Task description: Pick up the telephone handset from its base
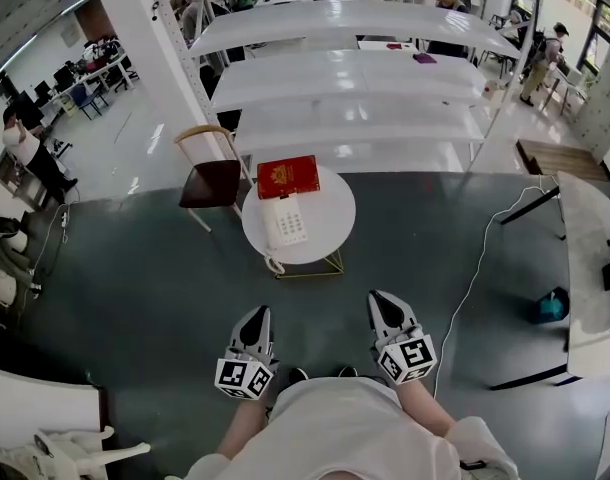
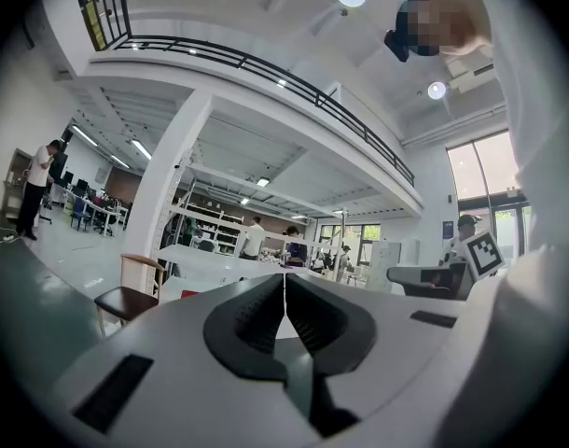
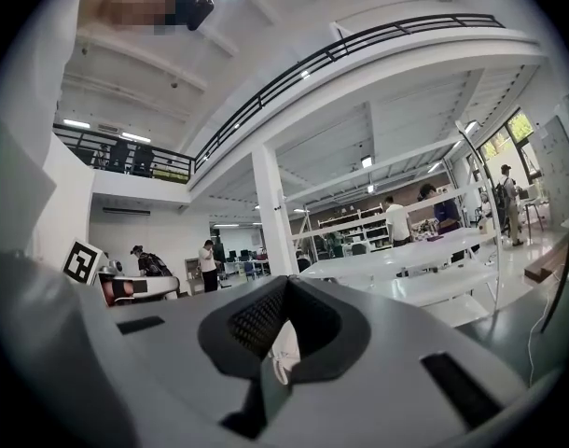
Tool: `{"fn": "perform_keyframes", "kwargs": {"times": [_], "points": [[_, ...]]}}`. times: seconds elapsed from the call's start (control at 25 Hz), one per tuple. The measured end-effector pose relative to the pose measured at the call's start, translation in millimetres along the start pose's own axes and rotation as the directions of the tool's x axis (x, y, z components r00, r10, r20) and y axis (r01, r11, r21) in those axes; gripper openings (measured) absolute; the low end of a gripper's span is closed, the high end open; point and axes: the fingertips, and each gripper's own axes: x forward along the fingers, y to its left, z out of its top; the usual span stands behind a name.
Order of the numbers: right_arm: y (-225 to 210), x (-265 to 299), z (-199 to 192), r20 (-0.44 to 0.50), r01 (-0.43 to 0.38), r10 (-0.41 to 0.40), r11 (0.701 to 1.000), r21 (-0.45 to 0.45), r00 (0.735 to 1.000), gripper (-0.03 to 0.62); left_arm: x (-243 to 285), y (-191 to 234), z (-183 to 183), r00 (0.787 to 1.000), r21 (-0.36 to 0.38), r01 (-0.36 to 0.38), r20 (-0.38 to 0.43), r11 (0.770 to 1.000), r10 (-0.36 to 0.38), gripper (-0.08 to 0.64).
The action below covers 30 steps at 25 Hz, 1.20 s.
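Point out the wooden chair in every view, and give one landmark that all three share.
Head view: the wooden chair stands just left of the round white table.
Left gripper view: the chair is at lower left, below the pillar.
Right gripper view: not in it.
Shared landmark: the white pillar, left of the tiered white shelves.

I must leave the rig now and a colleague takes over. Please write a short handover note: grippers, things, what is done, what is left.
Left hand-held gripper: shut, empty, held close to the body.
Right hand-held gripper: shut, empty, also close to the body.
Telephone: on the round white table, ahead of both grippers, beside a red book. The handset appears to lie on its base.
Done: nothing.
Left: approach the table, open one gripper, grasp the handset, lift it off.
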Motion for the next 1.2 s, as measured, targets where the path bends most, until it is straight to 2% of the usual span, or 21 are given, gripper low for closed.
{"fn": "perform_keyframes", "kwargs": {"times": [0.48,0.72,1.2], "points": [[-11,-1,1,-0.002,-0.053,0.053,0.999,0.002,0.999,0.008,5,-13,-3,0.998,-0.006,-0.056,0.020,0.998,0.056,0.021],[-12,9,5,0.001,-0.079,0.079,0.997,-0.003,0.997,0.008,7,-6,-2,0.997,0.000,-0.072,0.019,0.997,0.072,0.021],[-28,52,4,-0.014,-0.062,0.062,0.998,-0.013,0.998,0.008,54,21,-2,0.999,-0.012,-0.036,0.016,0.999,0.036,0.021]]}}
